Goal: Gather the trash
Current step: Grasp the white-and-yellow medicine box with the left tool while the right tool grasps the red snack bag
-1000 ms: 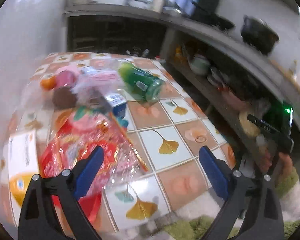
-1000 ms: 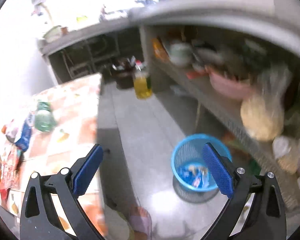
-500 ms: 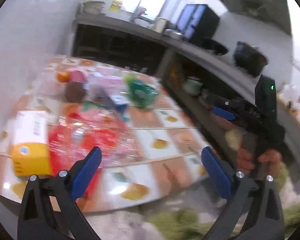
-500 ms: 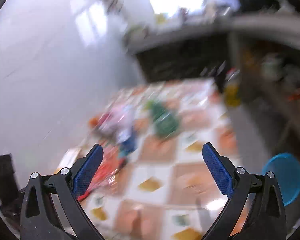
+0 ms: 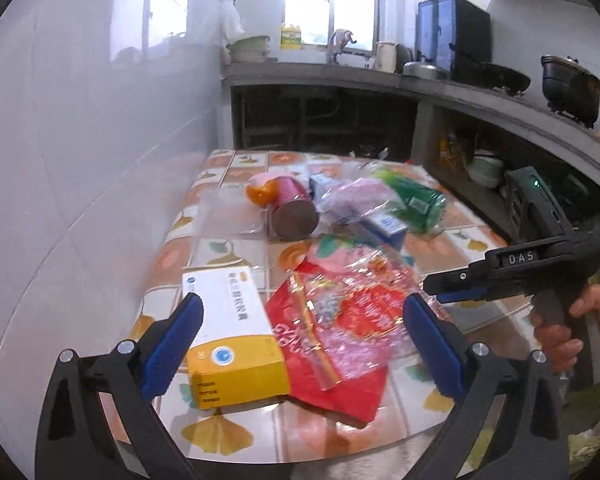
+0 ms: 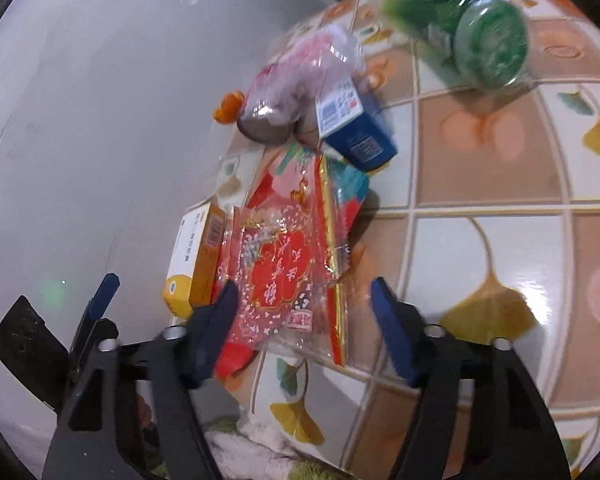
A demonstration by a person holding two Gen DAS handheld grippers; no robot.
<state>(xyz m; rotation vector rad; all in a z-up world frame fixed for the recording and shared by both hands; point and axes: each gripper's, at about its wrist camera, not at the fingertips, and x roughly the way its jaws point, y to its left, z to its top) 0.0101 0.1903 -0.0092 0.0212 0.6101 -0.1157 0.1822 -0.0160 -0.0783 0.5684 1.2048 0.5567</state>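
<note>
Trash lies on a tiled table (image 5: 236,432). Nearest is a red and clear plastic wrapper (image 5: 340,320), also in the right wrist view (image 6: 284,268). A white and yellow box (image 5: 232,332) lies left of it. Behind are a blue carton (image 5: 384,226), a pink can (image 5: 292,208), orange peel (image 5: 262,194), a pink bag (image 5: 356,196) and a green bottle (image 5: 412,198). My left gripper (image 5: 300,336) is open and empty, above the box and wrapper. My right gripper (image 6: 300,320) is open, its jaws either side of the wrapper's near end; it shows at the right in the left wrist view (image 5: 452,288).
A white tiled wall (image 5: 80,184) runs along the table's left side. A concrete counter (image 5: 440,88) with pots, a kettle and shelves below stands behind and to the right. A towel (image 6: 260,452) lies below the table's near edge.
The right gripper swung from the blue floor basket to the table and came down over the red wrapper. The left gripper drew back and tilted up, bringing the box and wrapper between its fingers.
</note>
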